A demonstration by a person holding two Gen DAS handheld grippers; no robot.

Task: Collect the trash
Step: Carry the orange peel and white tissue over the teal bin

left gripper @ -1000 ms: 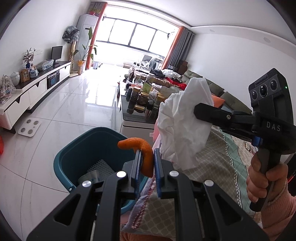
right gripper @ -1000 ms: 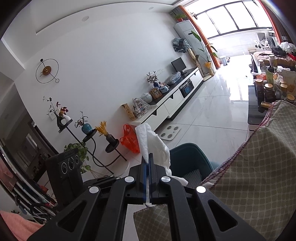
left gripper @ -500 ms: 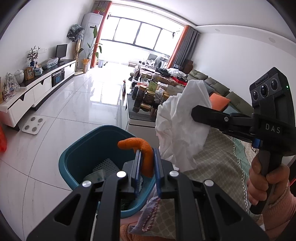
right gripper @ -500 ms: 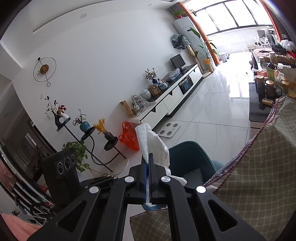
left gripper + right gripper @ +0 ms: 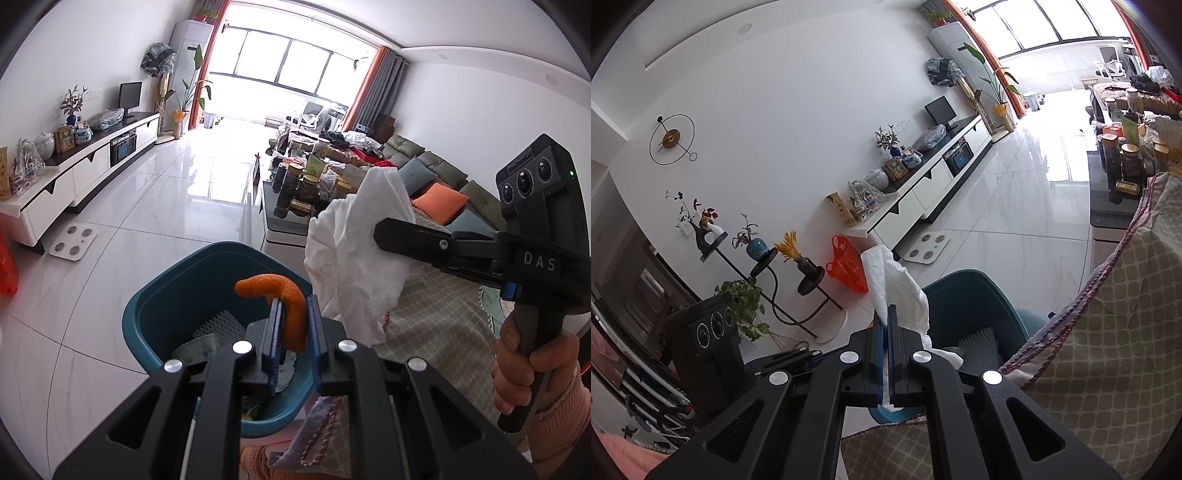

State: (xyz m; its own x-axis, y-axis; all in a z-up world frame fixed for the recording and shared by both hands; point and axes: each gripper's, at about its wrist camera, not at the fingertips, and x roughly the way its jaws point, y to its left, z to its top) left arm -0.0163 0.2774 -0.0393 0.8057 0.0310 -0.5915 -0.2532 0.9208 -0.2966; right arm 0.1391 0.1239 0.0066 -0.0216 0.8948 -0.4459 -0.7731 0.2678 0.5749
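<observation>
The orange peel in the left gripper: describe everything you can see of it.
The orange peel is a curved strip of bright orange rind with a pebbled skin, looking dry and stiff. Its lower part is pinched between the blue pads of the left gripper, and its upper end arches over to the left, free in the air. It hangs above the open teal bin, touching nothing but the pads. The white tissue is close beside it, apparently apart.

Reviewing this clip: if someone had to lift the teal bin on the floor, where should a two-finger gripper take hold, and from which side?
Probably the rim of the teal bin, from above, one finger inside the wall and one outside. The open top faces up and the wall looks thin; the side nearest the table cloth is crowded.
</observation>
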